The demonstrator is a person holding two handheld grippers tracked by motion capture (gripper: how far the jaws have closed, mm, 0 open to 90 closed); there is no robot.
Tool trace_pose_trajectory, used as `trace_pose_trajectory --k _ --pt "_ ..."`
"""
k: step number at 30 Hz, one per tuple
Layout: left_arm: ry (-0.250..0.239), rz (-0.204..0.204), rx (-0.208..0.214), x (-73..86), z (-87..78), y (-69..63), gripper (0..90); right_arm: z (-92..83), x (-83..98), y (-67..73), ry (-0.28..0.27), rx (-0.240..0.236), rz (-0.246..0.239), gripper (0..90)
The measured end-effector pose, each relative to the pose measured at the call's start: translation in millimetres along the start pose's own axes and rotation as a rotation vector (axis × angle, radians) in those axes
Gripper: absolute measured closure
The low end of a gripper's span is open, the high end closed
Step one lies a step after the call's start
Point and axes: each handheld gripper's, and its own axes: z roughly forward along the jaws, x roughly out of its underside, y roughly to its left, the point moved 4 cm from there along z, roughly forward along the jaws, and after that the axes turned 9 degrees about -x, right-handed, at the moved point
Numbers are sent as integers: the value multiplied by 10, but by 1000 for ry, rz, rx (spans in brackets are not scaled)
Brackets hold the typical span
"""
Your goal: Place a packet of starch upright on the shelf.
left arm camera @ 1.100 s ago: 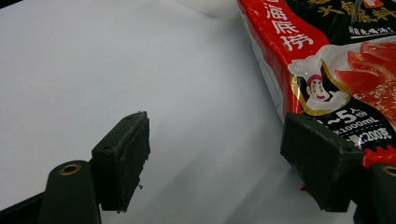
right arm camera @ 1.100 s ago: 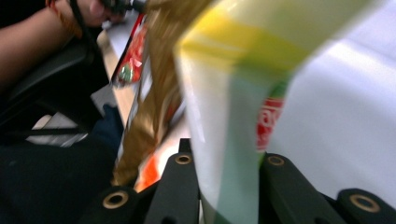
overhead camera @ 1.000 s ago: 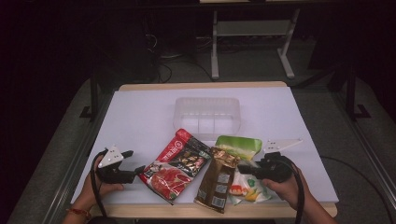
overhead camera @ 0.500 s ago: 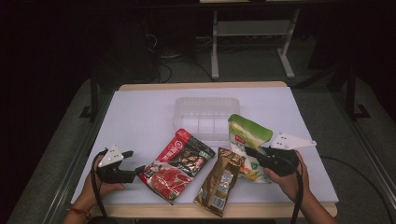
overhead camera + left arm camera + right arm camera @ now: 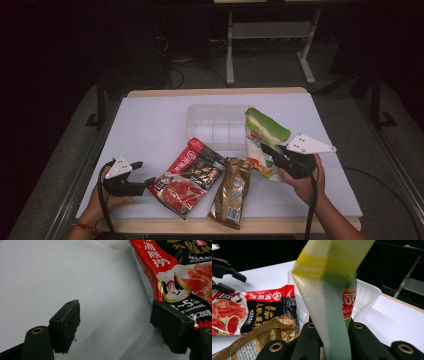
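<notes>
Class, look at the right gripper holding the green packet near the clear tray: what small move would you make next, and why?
Probably carry the green packet a little further over the clear tray before letting go. The right gripper is shut on the packet's edge and holds it lifted, just beside the tray's right end, not yet above it. The left gripper rests open by the red packet.

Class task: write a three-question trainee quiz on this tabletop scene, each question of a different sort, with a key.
1. True or false: the right tool is shut on the green packet.
2. Which packet lies nearest the left tool? A) gold packet B) red-and-black packet C) green packet
3. Fill in: the clear plastic ____ sits on the table behind the packets.

Key: 1 true, its jaws pinch the packet's edge and hold it lifted. 2 B, with the left tool's jaws open beside it. 3 tray.
</notes>
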Motion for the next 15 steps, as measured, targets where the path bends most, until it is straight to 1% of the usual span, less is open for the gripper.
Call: trace_pose_trajectory --k 3,6,7,10,11,15 --pt "0 -1 -1 0 1 -1 230 38 -26 -23 -9 17 -6 842" --pt "1 -2 -1 0 1 -2 230 54 -31 -33 -19 22 -15 842" --pt "2 -2 -1 0 2 -2 229 56 -33 -38 -22 29 -9 842" --pt "2 -3 -1 1 5 2 230 40 -57 -68 -41 54 -14 843" --pt "4 -3 -1 2 6 3 230 40 -57 -68 -41 54 -14 843" --pt "4 -3 -2 0 7 1 230 62 -109 -86 -70 73 -25 842"
